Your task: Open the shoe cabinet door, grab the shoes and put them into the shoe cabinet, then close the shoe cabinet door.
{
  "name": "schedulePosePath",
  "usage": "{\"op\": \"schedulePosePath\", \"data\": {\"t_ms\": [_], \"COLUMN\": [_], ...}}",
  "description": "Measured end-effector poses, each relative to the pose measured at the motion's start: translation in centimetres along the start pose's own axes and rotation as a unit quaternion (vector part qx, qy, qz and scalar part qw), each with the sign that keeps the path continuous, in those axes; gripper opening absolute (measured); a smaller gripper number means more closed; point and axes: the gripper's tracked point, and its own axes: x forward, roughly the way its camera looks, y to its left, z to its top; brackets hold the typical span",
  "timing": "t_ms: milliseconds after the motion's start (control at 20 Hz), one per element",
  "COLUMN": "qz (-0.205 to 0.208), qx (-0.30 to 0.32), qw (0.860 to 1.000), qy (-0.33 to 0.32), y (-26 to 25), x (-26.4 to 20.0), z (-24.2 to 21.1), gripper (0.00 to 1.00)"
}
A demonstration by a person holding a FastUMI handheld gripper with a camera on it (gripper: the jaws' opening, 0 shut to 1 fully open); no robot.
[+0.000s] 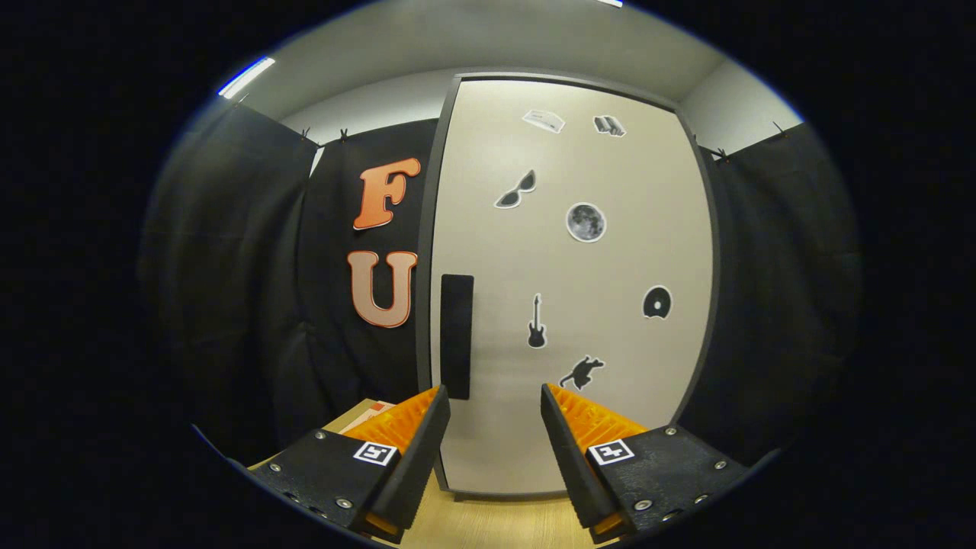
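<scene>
Facing shut shoe cabinet door (pixel 572 290), gripper (pixel 494 400) spread (nothing held).

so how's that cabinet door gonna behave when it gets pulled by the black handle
The cabinet door looks like a flat rigid panel, so it should swing stiffly rather than flex. The black handle sits at its left edge, so hinges are probably on the right. The handle looks flat and may be hard to hook. The hand-held gripper is open, short of it.

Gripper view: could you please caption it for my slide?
Open gripper faces the closed shoe cabinet door, near its dark handle.
</scene>
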Motion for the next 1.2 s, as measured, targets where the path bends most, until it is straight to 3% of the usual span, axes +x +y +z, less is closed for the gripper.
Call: {"op": "schedulePosePath", "data": {"t_ms": [600, 1200], "qz": [-0.076, -0.083], "qx": [0.013, 0.014], "qw": [0.997, 0.996], "qy": [-0.005, -0.014], "y": [-2.0, -1.9], "x": [-2.5, -3.1], "z": [0.4, 0.7], "gripper": [0.8, 0.93]}}
